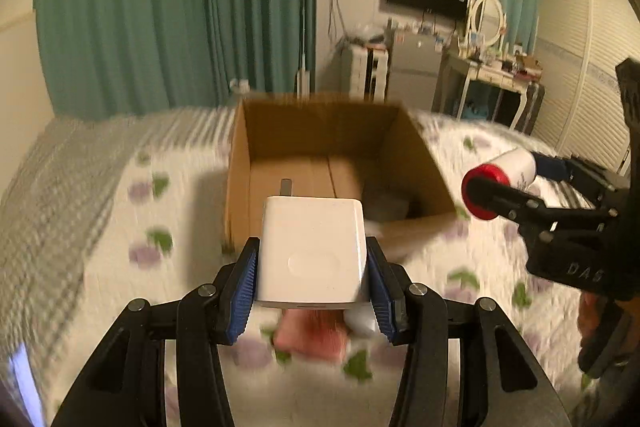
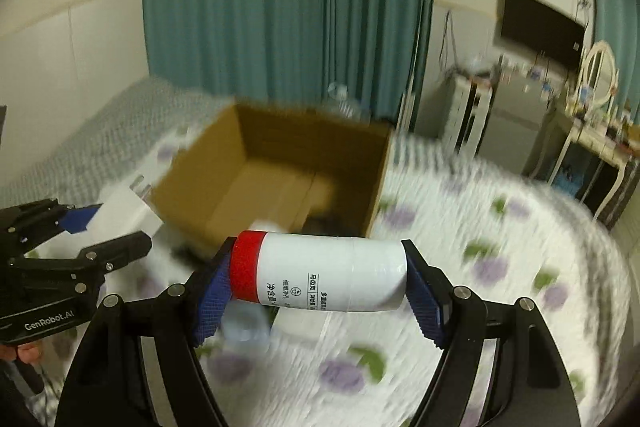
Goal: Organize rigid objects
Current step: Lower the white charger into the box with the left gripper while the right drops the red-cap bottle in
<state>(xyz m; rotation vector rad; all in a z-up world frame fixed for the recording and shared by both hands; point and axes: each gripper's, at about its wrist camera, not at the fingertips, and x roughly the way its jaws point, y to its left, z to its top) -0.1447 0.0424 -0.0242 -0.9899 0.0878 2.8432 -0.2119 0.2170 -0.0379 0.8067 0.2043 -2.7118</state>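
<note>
My left gripper [image 1: 312, 275] is shut on a white power adapter [image 1: 312, 251], held above the bed just in front of an open cardboard box [image 1: 280, 123]. My right gripper [image 2: 318, 277] is shut on a white bottle with a red cap [image 2: 320, 275], held sideways, end to end, above the bed near the box [image 2: 224, 187]. The right gripper with the bottle [image 1: 500, 175] shows to the right of the box in the left wrist view. The left gripper with the adapter [image 2: 124, 211] shows at the left of the right wrist view.
The box sits on a bed with a white floral quilt [image 1: 120, 227]. A pink object [image 1: 312, 337] and a small white object [image 1: 360, 321] lie on the quilt below the adapter. Something dark and white lies inside the box [image 1: 388, 205]. Green curtains, a small fridge and a dresser stand behind.
</note>
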